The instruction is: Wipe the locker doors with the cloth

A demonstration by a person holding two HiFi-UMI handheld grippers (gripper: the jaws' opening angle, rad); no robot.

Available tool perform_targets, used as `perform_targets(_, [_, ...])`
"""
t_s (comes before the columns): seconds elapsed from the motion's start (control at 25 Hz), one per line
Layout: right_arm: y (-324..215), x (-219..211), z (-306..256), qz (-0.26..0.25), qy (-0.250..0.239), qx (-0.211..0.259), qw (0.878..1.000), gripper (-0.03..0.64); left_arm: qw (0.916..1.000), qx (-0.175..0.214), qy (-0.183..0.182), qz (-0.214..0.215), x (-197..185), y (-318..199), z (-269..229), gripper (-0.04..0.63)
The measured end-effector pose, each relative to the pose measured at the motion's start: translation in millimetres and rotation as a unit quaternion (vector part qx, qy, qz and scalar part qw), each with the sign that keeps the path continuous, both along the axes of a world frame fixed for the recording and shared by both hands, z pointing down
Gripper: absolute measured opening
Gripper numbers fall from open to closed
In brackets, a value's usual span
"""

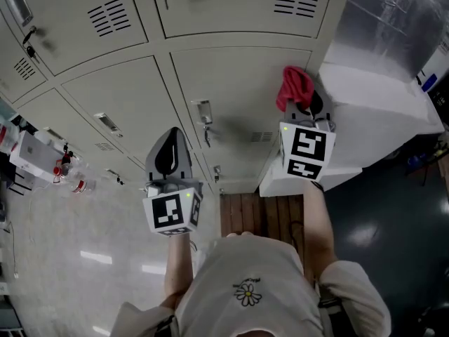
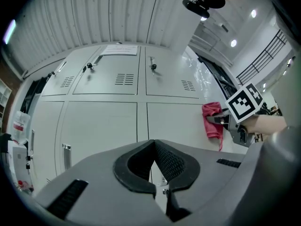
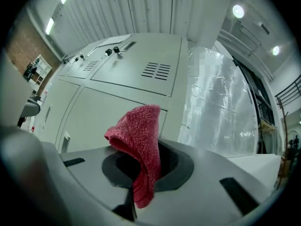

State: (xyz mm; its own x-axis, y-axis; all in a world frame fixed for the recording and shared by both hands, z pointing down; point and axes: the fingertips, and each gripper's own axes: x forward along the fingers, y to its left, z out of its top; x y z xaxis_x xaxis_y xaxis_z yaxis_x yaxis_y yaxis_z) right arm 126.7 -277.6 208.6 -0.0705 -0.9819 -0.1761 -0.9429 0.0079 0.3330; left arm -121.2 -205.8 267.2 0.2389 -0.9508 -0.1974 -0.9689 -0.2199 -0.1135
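Clamping the red cloth [image 3: 139, 130] between its closed jaws, the right gripper [image 3: 149, 157] holds it up before the locker doors [image 1: 133, 100], near the right edge of the lower right door, close by a white cabinet [image 1: 382, 107]. Whether the cloth touches the door cannot be told. The cloth bunches above the jaws and a tail hangs down between them. The left gripper [image 2: 154, 147] has its jaws pressed together on nothing, pointing at the middle lower door, apart from the cloth.
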Motion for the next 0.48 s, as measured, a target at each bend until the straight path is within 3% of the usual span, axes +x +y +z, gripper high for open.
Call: perform_targets(0.48, [1, 32, 1, 0.049, -0.017, -0.013, 0.999, 0.029, 1.0000, -0.002, -0.004, 0.000, -2, 0, 2, 0.017])
